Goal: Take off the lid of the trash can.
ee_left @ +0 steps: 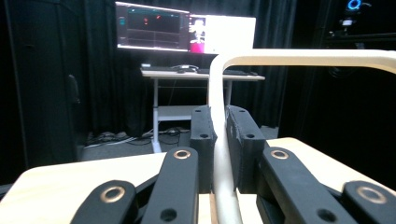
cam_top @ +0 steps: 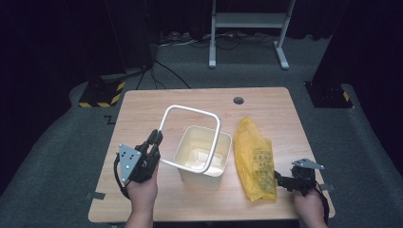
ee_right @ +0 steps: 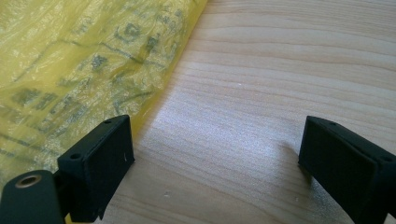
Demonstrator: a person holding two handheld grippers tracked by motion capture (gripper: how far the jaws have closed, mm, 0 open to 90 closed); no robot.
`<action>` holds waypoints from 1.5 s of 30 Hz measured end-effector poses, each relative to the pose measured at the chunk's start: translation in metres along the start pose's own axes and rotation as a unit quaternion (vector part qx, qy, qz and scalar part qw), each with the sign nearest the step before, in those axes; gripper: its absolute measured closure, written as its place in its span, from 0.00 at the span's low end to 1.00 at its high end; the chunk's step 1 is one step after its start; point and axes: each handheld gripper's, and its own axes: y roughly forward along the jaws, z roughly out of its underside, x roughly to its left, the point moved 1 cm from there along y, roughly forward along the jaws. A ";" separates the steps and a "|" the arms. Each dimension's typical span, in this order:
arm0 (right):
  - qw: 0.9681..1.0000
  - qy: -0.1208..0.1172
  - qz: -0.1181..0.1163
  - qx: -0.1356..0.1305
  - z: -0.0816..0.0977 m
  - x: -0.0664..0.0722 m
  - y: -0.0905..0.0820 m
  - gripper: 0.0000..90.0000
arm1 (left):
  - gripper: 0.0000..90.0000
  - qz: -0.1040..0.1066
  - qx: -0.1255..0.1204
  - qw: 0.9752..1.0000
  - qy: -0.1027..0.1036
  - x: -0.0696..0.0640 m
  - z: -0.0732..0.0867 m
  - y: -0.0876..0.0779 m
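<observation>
My left gripper (cam_top: pixel 153 142) is pinching the white rounded-square plastic ring (cam_top: pixel 190 137), clamped on its left side; in the left gripper view the pale bar of that ring (ee_left: pixel 219 140) runs up between my two black jaws, which press on it from both sides, then bends off to the right. The ring hangs tilted over the cream-coloured square plastic bin (cam_top: pixel 203 156), its near right part dipping inside the bin's mouth and its far edge raised above the light wooden worktop (cam_top: pixel 142 109). The bin stands upright near the middle of the worktop, just to the right of my left hand (cam_top: pixel 141 190).

My right gripper (cam_top: pixel 285 180) sits at the near right corner of the worktop, its jaws spread wide with nothing between them but bare wood (ee_right: pixel 243 116). The crumpled yellow plastic bag with dark printing (cam_top: pixel 254 159) lies flat to the right of the bin, close beside it. In the right gripper view the bag (ee_right: pixel 79 60) lies along the left jaw, whose tip is right at its edge, while the other jaw stands well apart over the wood. My right hand (cam_top: pixel 310 204) is at the worktop's near edge.
</observation>
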 end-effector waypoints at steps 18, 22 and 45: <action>1.000 0.000 0.000 0.001 -0.001 0.000 0.000 0.10 | 0.90 -0.064 0.019 0.998 0.001 0.064 0.010 -0.030; 1.000 0.000 0.000 0.001 0.000 0.000 0.000 0.10 | 0.90 -0.075 0.020 0.997 0.000 0.077 0.017 -0.036; 1.000 0.000 0.000 0.001 0.000 0.000 0.000 0.10 | 0.90 -0.145 0.107 0.984 0.011 0.121 0.071 -0.034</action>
